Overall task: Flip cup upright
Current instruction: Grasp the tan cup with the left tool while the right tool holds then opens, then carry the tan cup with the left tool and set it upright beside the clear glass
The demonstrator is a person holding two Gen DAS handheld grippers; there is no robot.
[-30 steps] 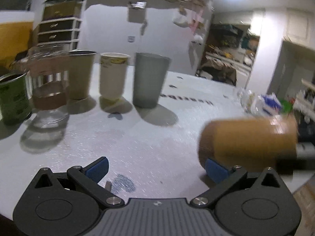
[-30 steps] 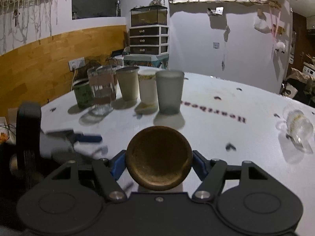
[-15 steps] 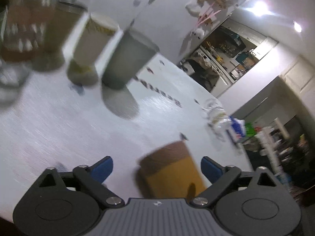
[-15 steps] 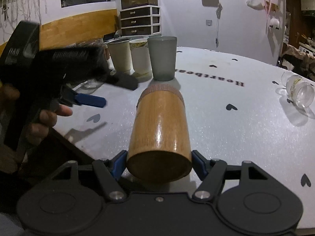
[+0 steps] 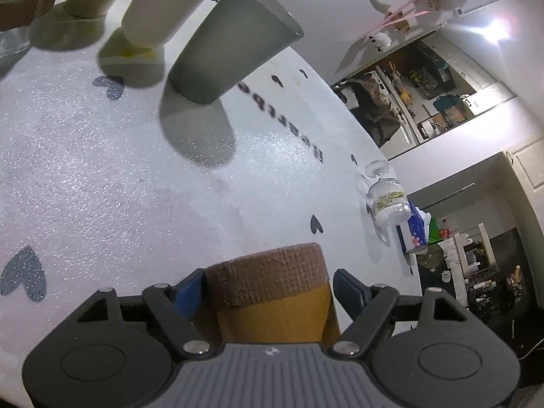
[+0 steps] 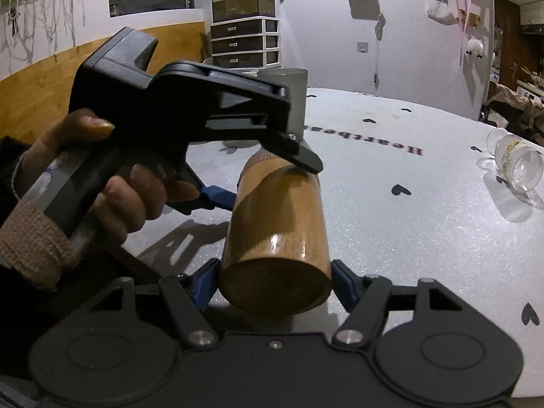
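Observation:
A wooden cup (image 6: 278, 234) with a brown fabric band at its far end lies between the blue pads of my right gripper (image 6: 273, 284), its flat base toward the camera; the gripper is shut on it just above the white table (image 6: 425, 238). My left gripper (image 6: 268, 173) comes in from the left and straddles the cup's far half from above. In the left wrist view the banded end (image 5: 268, 284) sits between the left gripper's fingers (image 5: 268, 287). Its left pad (image 5: 188, 294) touches the band; the right pad (image 5: 350, 292) stands slightly off.
A grey tumbler (image 5: 231, 44), a cream paper cup (image 5: 166, 6) and more cups stand in a row at the table's back left. A clear glass (image 6: 518, 166) lies on its side at the right, also seen in the left wrist view (image 5: 387, 200).
The right gripper tipped the cup from facing the camera to lying lengthwise. The left gripper swung in, rolled over, and closed in around the cup's banded end.

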